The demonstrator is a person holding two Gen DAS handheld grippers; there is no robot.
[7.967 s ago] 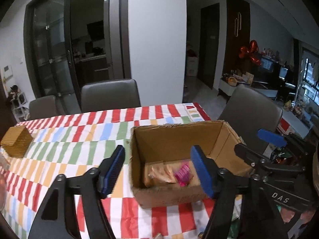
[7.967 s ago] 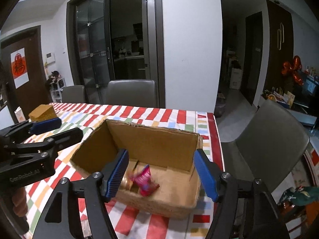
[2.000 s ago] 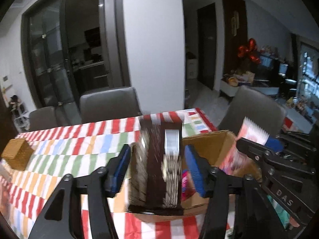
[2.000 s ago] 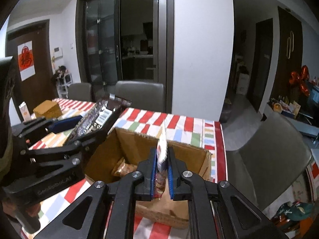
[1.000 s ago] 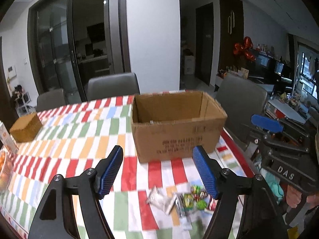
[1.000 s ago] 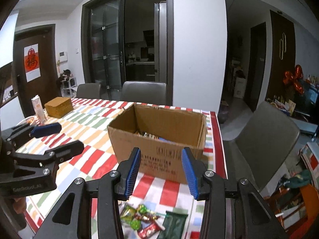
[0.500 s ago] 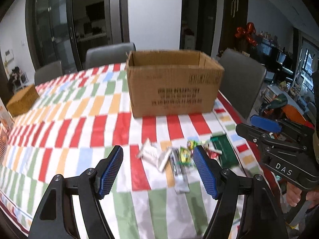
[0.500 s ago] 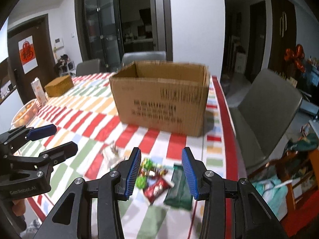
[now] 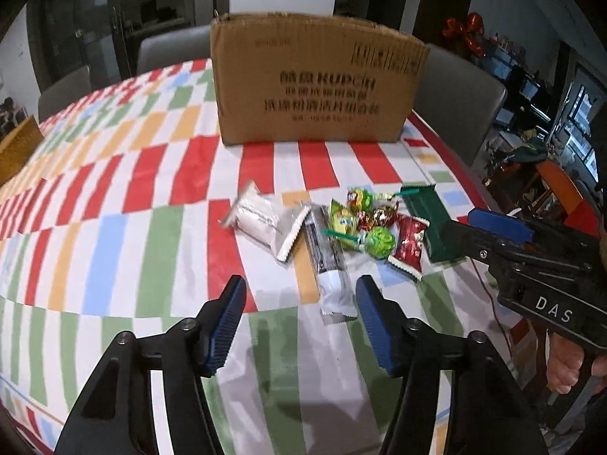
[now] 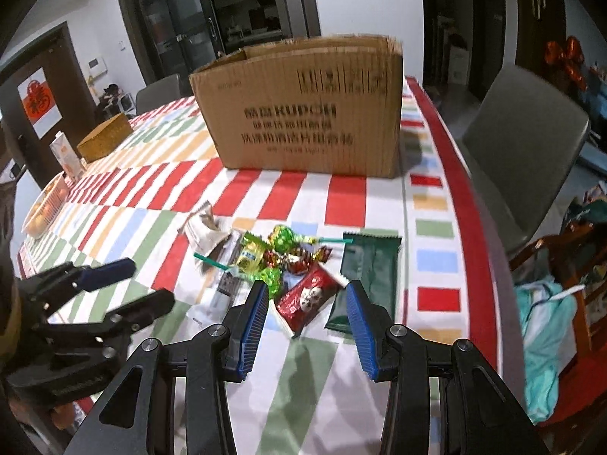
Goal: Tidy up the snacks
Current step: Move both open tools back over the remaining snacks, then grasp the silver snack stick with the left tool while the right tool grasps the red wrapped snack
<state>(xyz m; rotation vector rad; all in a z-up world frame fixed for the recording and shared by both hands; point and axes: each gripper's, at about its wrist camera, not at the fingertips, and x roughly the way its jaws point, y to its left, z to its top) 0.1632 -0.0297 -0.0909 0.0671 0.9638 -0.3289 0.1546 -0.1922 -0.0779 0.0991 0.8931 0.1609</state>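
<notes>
A pile of snacks lies on the striped tablecloth before a cardboard box (image 9: 318, 79) (image 10: 303, 110). It holds a white packet (image 9: 255, 220), a long grey-white bar (image 9: 329, 261), green lollipops (image 9: 381, 242), a red packet (image 9: 409, 244) (image 10: 308, 297) and a dark green packet (image 9: 430, 220) (image 10: 366, 269). My left gripper (image 9: 299, 322) is open and empty, just short of the grey-white bar. My right gripper (image 10: 305, 322) is open and empty, with the red packet just beyond its fingertips.
Grey chairs (image 10: 523, 144) stand round the table. A woven box (image 10: 104, 136), a carton (image 10: 64, 155) and a fruit basket (image 10: 41, 204) sit at the far left. The table's right edge (image 10: 481, 227) is close to the snacks.
Both grippers have dropped lower and closer to the snack pile; the box now looks farther behind it. Both stay open and empty.
</notes>
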